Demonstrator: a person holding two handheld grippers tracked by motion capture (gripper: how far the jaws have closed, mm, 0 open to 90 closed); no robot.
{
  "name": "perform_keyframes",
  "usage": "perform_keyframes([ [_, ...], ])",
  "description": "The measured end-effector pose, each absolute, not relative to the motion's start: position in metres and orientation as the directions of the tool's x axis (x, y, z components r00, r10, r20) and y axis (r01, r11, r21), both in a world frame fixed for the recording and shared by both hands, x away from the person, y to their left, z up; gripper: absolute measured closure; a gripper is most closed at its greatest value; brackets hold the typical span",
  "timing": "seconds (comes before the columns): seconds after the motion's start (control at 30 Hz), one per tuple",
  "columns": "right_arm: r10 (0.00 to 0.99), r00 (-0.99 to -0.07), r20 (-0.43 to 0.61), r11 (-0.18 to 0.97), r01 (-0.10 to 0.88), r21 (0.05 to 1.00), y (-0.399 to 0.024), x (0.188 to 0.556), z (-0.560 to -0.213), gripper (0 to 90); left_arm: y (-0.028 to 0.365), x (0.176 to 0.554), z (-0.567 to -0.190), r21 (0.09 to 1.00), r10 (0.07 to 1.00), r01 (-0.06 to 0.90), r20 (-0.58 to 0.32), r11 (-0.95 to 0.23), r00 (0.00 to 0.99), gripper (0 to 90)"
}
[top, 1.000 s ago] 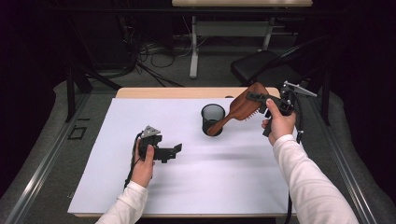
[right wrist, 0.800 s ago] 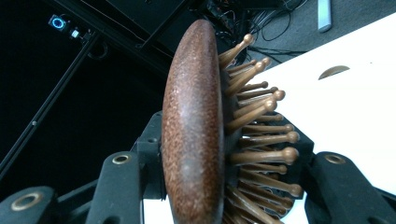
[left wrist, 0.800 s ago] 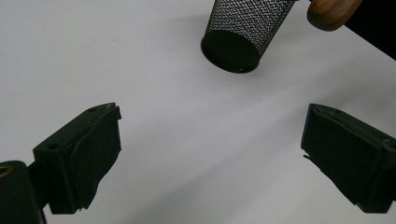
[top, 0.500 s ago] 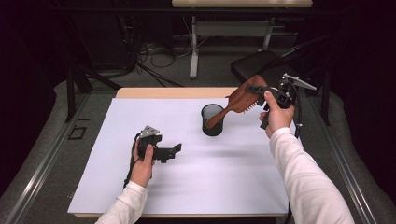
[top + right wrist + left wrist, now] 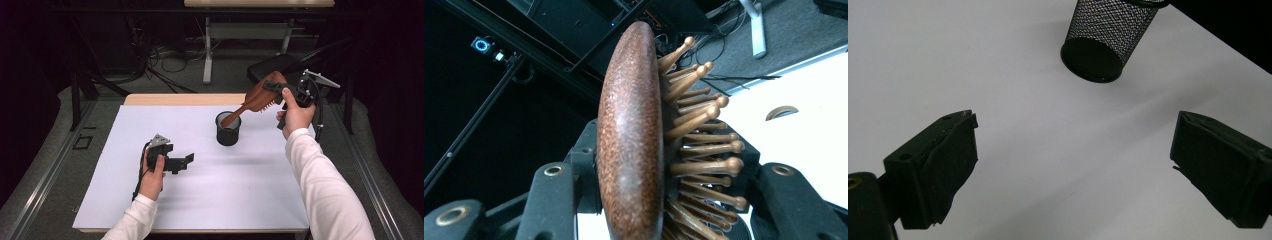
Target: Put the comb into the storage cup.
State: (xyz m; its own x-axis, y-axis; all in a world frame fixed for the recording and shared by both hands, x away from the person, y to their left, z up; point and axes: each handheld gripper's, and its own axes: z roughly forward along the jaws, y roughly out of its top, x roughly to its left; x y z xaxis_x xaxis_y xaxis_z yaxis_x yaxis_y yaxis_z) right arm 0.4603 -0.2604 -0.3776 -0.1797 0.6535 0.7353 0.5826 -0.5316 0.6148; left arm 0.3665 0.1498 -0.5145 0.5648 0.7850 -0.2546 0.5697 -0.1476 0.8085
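Here, a person works at a white surface (image 5: pixel 210 200). The right gripper (image 5: pixel 272 89) has its jaws pinching the head of a wooden hairbrush (image 5: pixel 257 97), which slants down so its handle tip dips into a black mesh cup (image 5: pixel 228 131) near the far edge. The left gripper (image 5: pixel 185 161) rests on the surface, jaws spread and empty. The brush looks stiff, light and smooth-backed, so it could slip; gripping across the broad head seems secure.

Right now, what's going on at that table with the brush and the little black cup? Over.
Right gripper shut on the wooden hairbrush, handle tip in the mesh cup. Left gripper open, low over the white table. Nothing in the way.
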Motion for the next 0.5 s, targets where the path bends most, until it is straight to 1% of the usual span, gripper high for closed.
perform_keyframes([
  [0.23,0.658,-0.168,0.734,-0.541,0.572,0.617,-0.2583,0.4653,-0.3758,47.8,0.1502,0.3663,-0.5140,0.811,0.785,0.568,-0.256,-0.144,0.565,4.9],
  [0.5,0.667,-0.127,0.734,-0.569,0.550,0.611,-0.2598,0.4706,-0.3789,47.8,0.1507,0.3660,-0.5134,0.812,0.786,0.566,-0.257,-0.140,0.563,4.9],
])
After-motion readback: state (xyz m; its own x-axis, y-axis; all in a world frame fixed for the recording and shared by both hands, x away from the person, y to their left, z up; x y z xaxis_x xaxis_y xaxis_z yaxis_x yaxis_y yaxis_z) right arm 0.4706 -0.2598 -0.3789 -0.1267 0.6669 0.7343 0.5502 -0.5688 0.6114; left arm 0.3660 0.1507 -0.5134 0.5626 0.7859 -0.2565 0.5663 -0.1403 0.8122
